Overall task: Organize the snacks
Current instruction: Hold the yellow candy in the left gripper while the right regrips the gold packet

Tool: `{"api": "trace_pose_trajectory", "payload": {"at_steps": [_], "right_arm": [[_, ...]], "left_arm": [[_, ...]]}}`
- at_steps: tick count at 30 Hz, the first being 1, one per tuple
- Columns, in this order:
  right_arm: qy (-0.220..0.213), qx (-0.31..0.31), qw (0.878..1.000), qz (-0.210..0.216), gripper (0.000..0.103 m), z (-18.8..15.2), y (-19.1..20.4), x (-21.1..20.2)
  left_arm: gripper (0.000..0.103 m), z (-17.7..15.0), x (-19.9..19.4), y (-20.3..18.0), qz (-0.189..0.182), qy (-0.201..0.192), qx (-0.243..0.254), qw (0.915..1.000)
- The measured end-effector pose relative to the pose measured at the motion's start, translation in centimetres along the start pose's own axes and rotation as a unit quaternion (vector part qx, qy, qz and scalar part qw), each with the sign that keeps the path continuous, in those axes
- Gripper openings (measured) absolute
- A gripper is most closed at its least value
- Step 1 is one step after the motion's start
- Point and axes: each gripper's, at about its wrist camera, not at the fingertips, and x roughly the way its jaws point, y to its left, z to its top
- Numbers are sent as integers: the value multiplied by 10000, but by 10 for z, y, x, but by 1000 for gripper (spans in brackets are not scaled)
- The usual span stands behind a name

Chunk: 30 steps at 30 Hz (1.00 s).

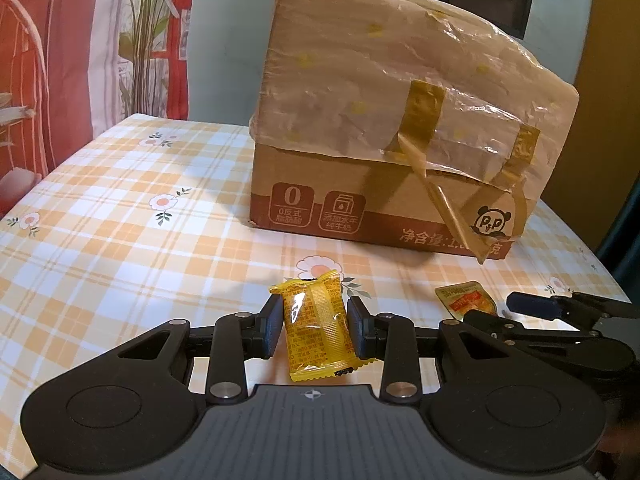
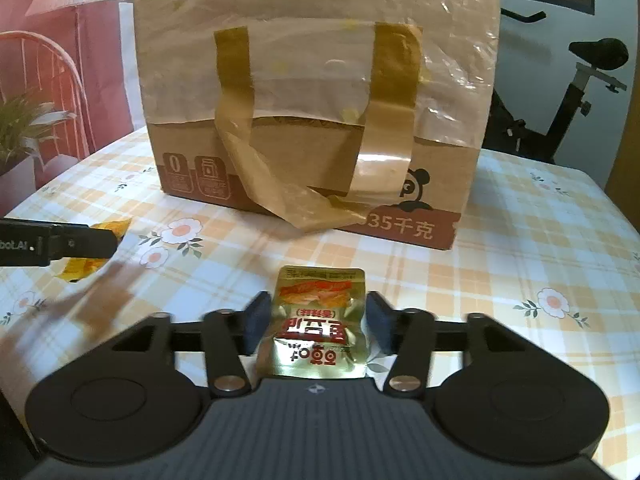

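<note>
My left gripper (image 1: 316, 328) is shut on a yellow snack packet (image 1: 316, 332), which it holds upright just above the checked tablecloth (image 1: 120, 220). A gold snack pouch (image 2: 316, 320) with red print lies flat between the fingers of my right gripper (image 2: 318, 326). That gripper is open, and a thin gap shows at the right pad. In the left wrist view the pouch (image 1: 466, 300) and the right gripper (image 1: 504, 310) sit low at the right. In the right wrist view a left finger (image 2: 80, 242) and the yellow packet (image 2: 108, 228) show at the left edge.
A big cardboard box (image 1: 400, 120) (image 2: 312, 100), wrapped in plastic with loose brown tape, stands on the table right behind both grippers. An exercise bike (image 2: 560, 100) stands past the far right edge. A plant (image 1: 144, 40) and red-and-white fabric lie beyond the left edge.
</note>
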Motion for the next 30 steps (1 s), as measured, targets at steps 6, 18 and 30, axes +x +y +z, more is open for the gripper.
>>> {"api": "trace_pose_trajectory", "payload": {"at_steps": [6, 18, 30], "right_arm": [[183, -86, 9998, -6, 65, -1, 2, 9], [135, -25, 9999, 7, 53, 0, 0, 11], [58, 278, 9995, 161, 42, 2, -8, -5]], "left_arm": [[36, -2, 3, -1, -14, 58, 22, 10000], [36, -4, 5, 0, -52, 68, -31, 10000], [36, -1, -6, -4, -74, -59, 34, 9999]]}}
